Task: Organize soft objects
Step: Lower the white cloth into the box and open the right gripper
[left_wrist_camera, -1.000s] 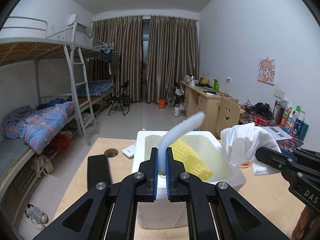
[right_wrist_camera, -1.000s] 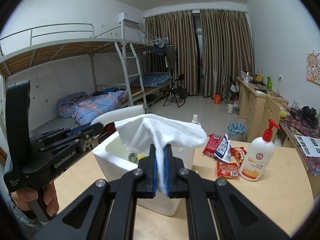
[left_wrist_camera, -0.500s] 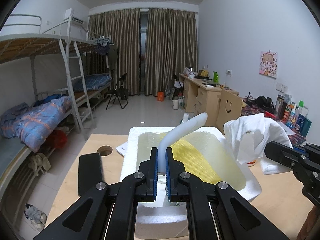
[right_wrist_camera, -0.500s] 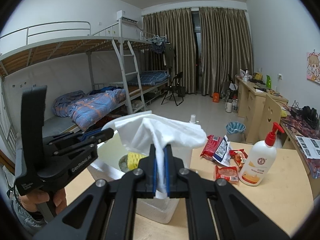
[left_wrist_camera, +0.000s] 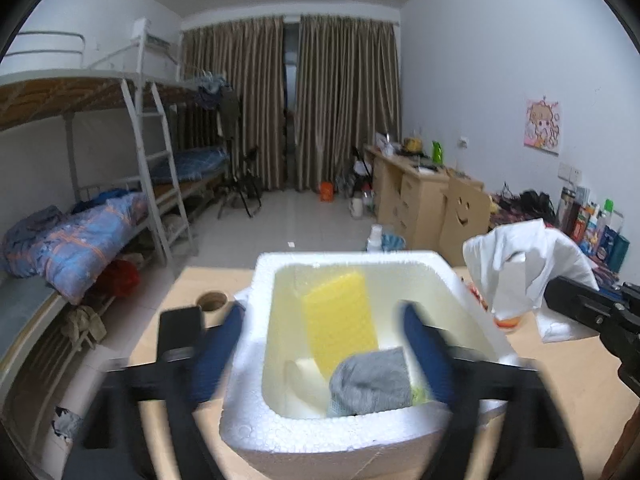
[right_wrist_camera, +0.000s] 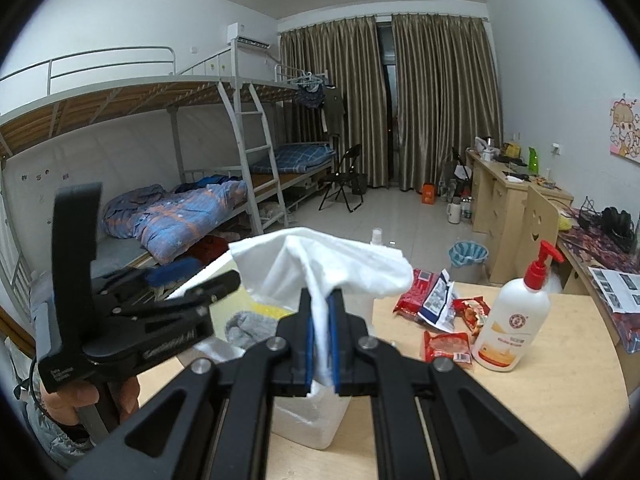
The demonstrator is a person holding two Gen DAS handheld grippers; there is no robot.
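Note:
A white foam box (left_wrist_camera: 344, 434) stands on the wooden table. Inside it lie a yellow sponge (left_wrist_camera: 340, 326), a grey cloth (left_wrist_camera: 372, 380) and a white foam strip (left_wrist_camera: 304, 376). My left gripper (left_wrist_camera: 320, 348) is open and empty, its blurred blue fingers spread on either side of the box. My right gripper (right_wrist_camera: 320, 344) is shut on a white cloth (right_wrist_camera: 324, 264), held above the box's right side; the cloth also shows in the left wrist view (left_wrist_camera: 524, 260). The box (right_wrist_camera: 308, 416) sits partly hidden below the right gripper.
Snack packets (right_wrist_camera: 436, 304) and a white pump bottle (right_wrist_camera: 512, 320) with a red top lie on the table right of the box. A black flat object (left_wrist_camera: 178, 332) and a round hole (left_wrist_camera: 212, 300) are on the table to the left. A bunk bed stands at left, desks at right.
My left gripper has opened and let go of the white foam strip, which now lies in the box. The right gripper still holds the white cloth, closer over the box.

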